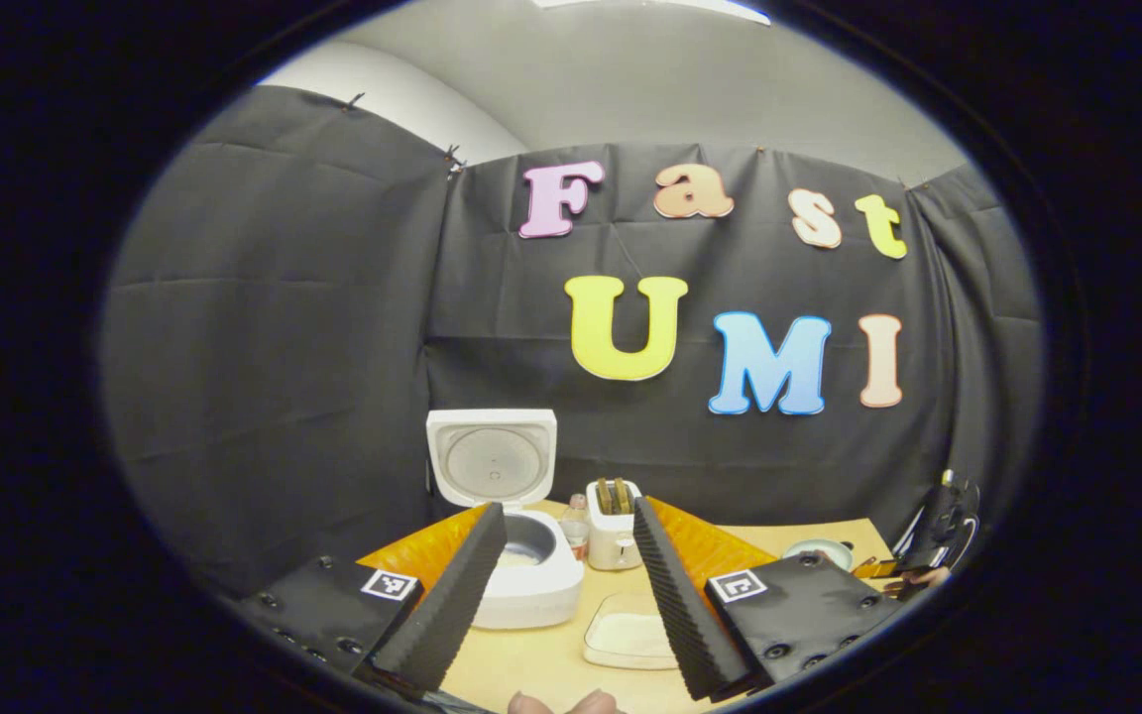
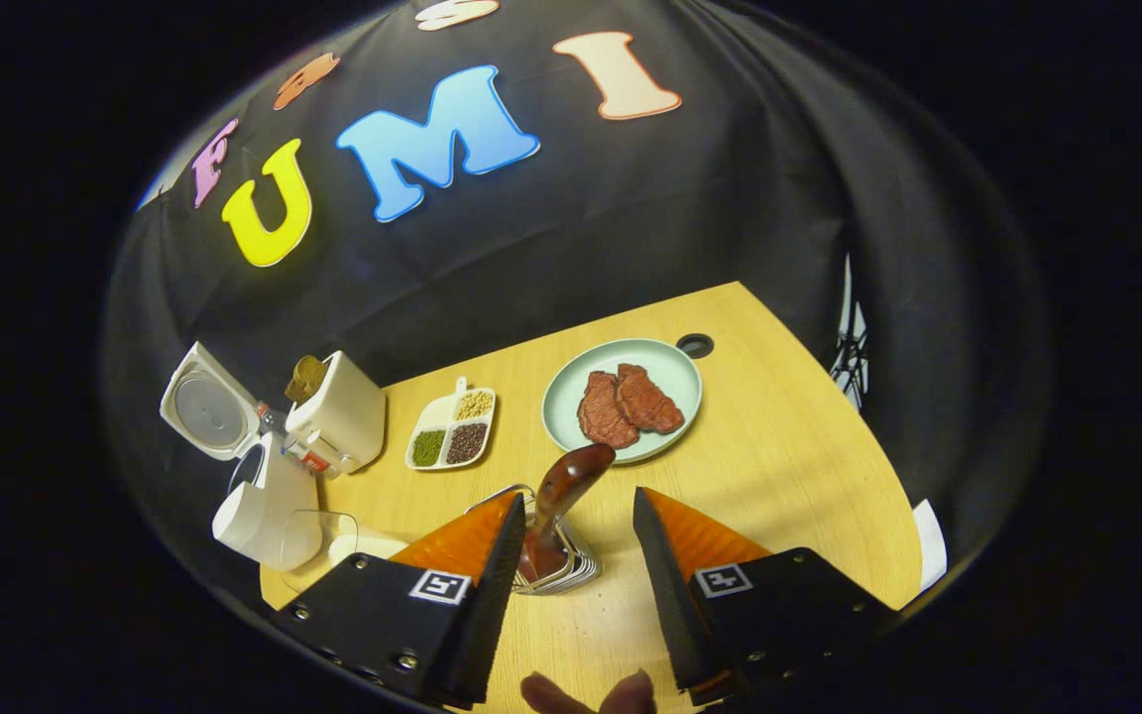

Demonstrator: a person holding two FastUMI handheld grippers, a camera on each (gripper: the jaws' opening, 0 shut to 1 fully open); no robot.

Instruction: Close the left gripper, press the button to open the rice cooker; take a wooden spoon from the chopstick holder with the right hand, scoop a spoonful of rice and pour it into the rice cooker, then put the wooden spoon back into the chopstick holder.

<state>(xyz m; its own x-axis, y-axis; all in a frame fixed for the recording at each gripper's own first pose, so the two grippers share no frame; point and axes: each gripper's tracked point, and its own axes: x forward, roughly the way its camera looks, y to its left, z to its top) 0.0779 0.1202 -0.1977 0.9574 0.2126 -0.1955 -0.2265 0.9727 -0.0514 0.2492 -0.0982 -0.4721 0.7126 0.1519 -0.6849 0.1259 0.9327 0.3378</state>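
Two grippers hang over the table (image 2: 789,446), both with fingers wide and holding nothing. The cooker (image 1: 531,570) sits near the back left corner, lid (image 1: 492,458) raised, so the button press looks done. The right gripper (image 2: 571,555) tilts down over the holder (image 2: 556,570) near the front edge, spoon (image 2: 561,496) upright between its fingers, untouched. The left gripper (image 1: 571,585) hovers level, facing the cooker.

Black cloth (image 1: 313,327) hangs as the booth's wall on 3 sides, creased and pinned along its top edge. Above it rise a pale wall (image 1: 383,99) and a grey ceiling (image 1: 650,89). The light wooden worktop (image 2: 789,456) has a round grommet hole (image 2: 695,345) near its back edge.
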